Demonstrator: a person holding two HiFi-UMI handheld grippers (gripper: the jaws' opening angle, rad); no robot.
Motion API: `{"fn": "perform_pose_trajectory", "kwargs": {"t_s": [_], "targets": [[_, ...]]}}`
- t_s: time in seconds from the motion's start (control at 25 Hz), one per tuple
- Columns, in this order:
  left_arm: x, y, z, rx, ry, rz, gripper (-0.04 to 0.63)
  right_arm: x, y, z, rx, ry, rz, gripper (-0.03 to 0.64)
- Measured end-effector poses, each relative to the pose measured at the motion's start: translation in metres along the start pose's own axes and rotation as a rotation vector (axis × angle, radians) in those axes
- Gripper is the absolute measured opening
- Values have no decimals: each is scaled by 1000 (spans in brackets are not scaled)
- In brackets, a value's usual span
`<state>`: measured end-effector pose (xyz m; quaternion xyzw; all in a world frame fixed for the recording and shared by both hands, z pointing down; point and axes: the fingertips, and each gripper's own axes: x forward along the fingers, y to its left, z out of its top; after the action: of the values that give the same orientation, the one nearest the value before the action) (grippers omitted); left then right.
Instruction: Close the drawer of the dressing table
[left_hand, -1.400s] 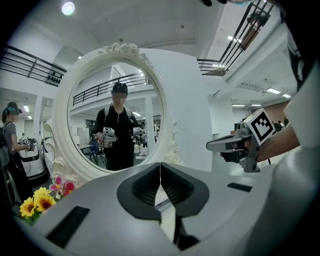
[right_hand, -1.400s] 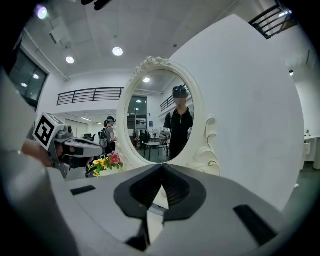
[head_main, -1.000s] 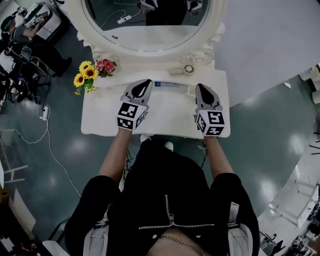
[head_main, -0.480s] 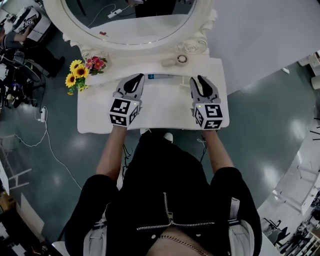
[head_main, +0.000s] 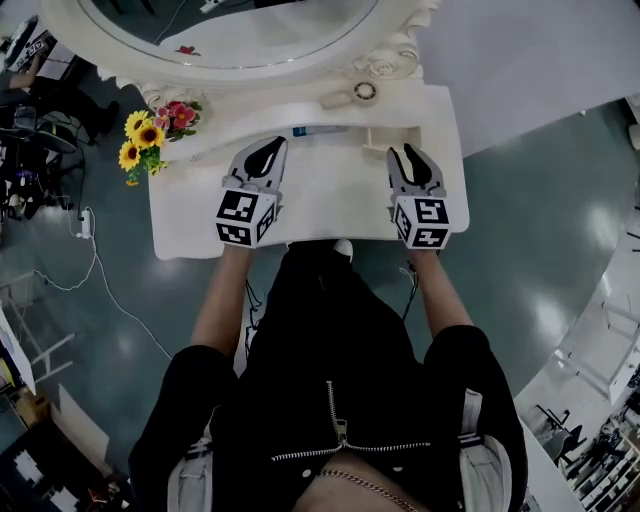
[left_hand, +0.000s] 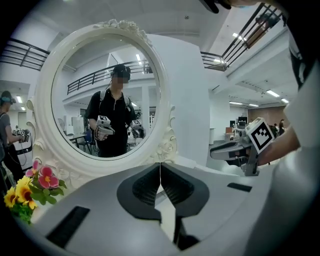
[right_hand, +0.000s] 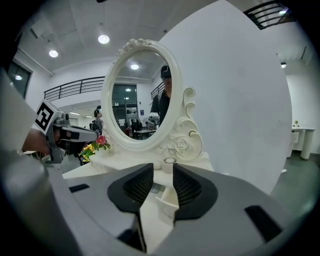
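The white drawer (head_main: 330, 205) stands pulled out from the dressing table (head_main: 440, 100). It lies level and open, below the oval mirror (head_main: 220, 30).

**Dim overhead view, bright warped gripper views**

The head view is dim and flat. Soft pale patches of reflected light lie on the glossy floor (head_main: 545, 300) out to either side of the grippers. The white table top (head_main: 330, 205) beneath them is the brightest area and shows little surface detail. High above and beyond the right gripper (right_hand: 163, 172), round ceiling lights (right_hand: 104, 38) glare. Both gripper views bend strongly outward and fall to black at the corners. The left gripper (left_hand: 160, 167) has its grey body, nearest the lens, soft and out of focus, while the mirror (left_hand: 102, 95) beyond its tips is sharper.
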<state>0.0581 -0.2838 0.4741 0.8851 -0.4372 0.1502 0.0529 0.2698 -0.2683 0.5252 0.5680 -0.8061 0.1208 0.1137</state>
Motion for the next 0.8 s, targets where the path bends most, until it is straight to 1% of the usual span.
{"fn": "perform_pose_trajectory", "kwargs": {"t_s": [0.32,0.56,0.8], "targets": [[6,11,-22,-19,37,-20,21,13,-14,-57,41,113,-67,123],[3,25,-34,-39,60,-2,21,28,-32,-105,74,223,-118,140],[-2,41,-45,-57,82,25,21,43,-38,-145,78,326,-134,149]]}}
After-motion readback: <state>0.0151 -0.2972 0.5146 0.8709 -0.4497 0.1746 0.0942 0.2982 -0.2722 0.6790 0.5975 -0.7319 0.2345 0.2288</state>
